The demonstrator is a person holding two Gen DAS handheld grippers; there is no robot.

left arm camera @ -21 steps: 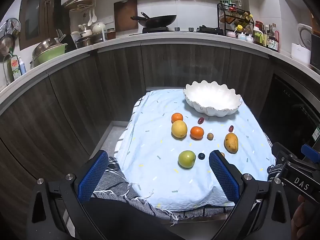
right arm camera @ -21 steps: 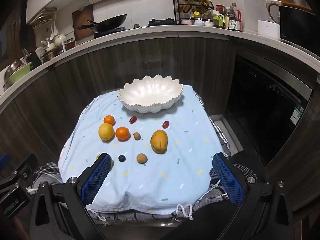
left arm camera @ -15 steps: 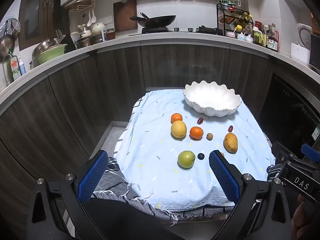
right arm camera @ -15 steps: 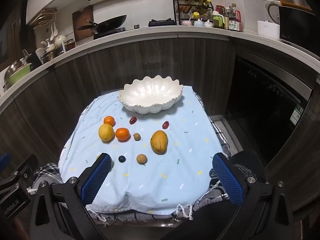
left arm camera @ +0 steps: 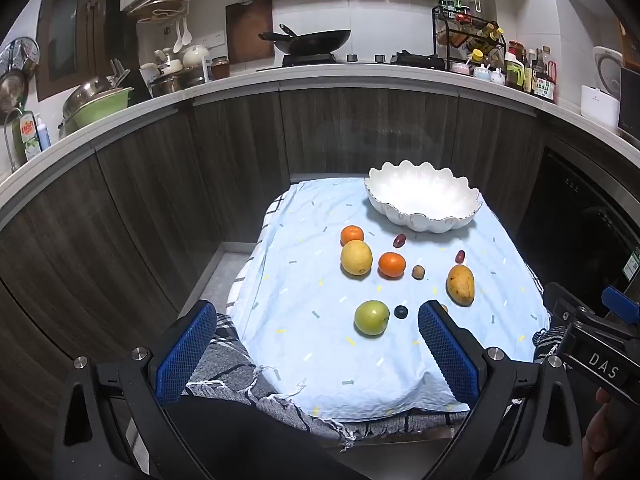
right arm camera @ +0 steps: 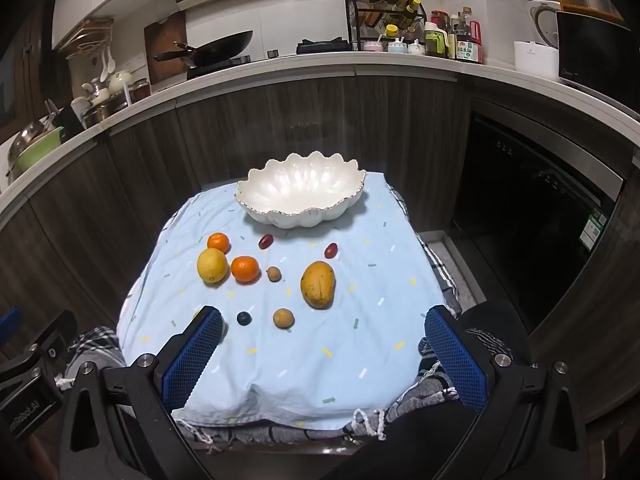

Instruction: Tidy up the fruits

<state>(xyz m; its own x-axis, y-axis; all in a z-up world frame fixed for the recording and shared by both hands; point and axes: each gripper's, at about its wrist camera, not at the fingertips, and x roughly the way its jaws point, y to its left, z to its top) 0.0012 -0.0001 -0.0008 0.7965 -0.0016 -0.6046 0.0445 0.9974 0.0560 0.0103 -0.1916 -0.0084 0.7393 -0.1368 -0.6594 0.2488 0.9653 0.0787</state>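
Both grippers hover short of the near edge of the blue tablecloth [right arm camera: 304, 360], jaws spread wide, nothing between the pads. Left gripper [left arm camera: 316, 354]; right gripper [right arm camera: 324, 358]. All fruit lies loose on the cloth and the white scalloped bowl [right arm camera: 300, 196] at 12 o'clock is empty, so no sorting has begun. In the right wrist view the mango [right arm camera: 318, 284] sits centre, with the lemon [right arm camera: 212, 265] and two mandarins grouped at its 9 to 10 o'clock. The green apple [left arm camera: 371, 317] is nearest the left gripper, a dark blueberry [left arm camera: 400, 311] just beside it at 3 o'clock. Likely first pick: apple for the left, mango for the right. Descend steeply, straddle one fruit, avoid nudging its small neighbours, and close gently; round fruit rolls on wrinkled cloth.
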